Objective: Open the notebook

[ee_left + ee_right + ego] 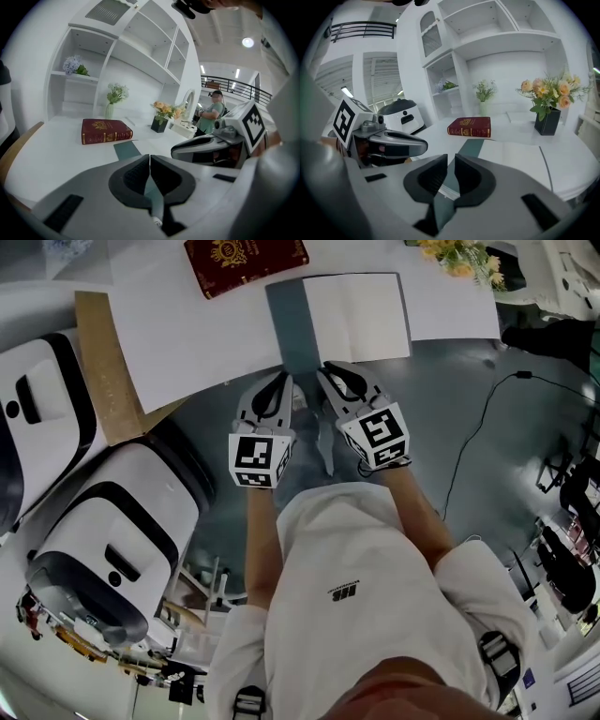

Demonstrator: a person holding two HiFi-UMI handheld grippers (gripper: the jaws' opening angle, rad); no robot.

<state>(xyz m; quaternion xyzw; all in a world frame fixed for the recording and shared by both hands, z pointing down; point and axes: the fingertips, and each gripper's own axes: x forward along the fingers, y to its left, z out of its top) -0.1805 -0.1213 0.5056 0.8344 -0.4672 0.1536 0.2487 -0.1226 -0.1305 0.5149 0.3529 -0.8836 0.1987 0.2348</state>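
The notebook [354, 317] lies open on the white table [187, 343], its teal cover [284, 326] folded out to the left of blank white pages. Both grippers hang side by side just off the table's near edge, pointing at the notebook. My left gripper [281, 381] has its jaws together with nothing between them; in the left gripper view [149, 160] the teal cover [126, 150] lies ahead of it. My right gripper [330, 369] shows a narrow gap between its jaws [451, 161], holding nothing, with the open pages [515, 157] beyond.
A red hardback book [244, 261] lies behind the notebook to the left. Flowers in a dark pot [464, 259] stand at the back right. A wooden board [103, 367] and white machines [103, 540] sit at the left. A cable [473, 437] runs over the floor.
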